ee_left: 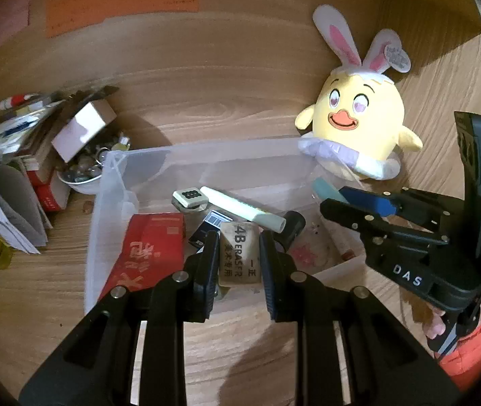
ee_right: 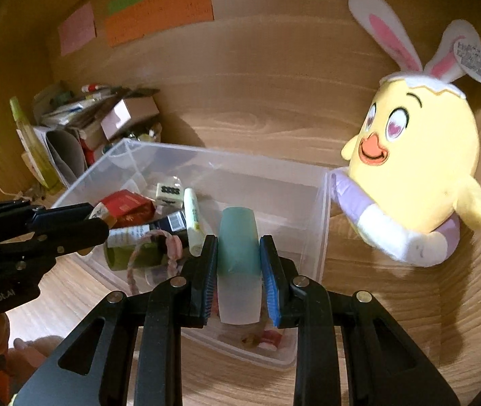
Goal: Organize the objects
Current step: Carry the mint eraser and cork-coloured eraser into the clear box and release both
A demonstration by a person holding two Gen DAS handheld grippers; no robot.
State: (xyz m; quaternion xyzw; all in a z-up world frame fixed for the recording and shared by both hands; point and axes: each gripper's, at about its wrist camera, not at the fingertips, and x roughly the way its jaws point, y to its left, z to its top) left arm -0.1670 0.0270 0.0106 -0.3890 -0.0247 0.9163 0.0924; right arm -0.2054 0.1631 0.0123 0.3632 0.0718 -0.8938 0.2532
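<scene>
Right gripper [ee_right: 238, 264] jaws pinch a teal tube [ee_right: 238, 237] over the clear bin [ee_right: 321, 223]. Left gripper [ee_left: 238, 257] jaws seem to pinch a 4B eraser [ee_left: 239, 253], low in the frame. Many things already lie inside; the chick plush [ee_right: 416, 176] sits outside, right.

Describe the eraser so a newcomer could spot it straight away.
Start at the clear plastic bin in front of the yellow chick plush. Over its near side, the left hand-held gripper pinches the eraser. It is the only beige block printed "4B ERASER", beside the red box.
</scene>
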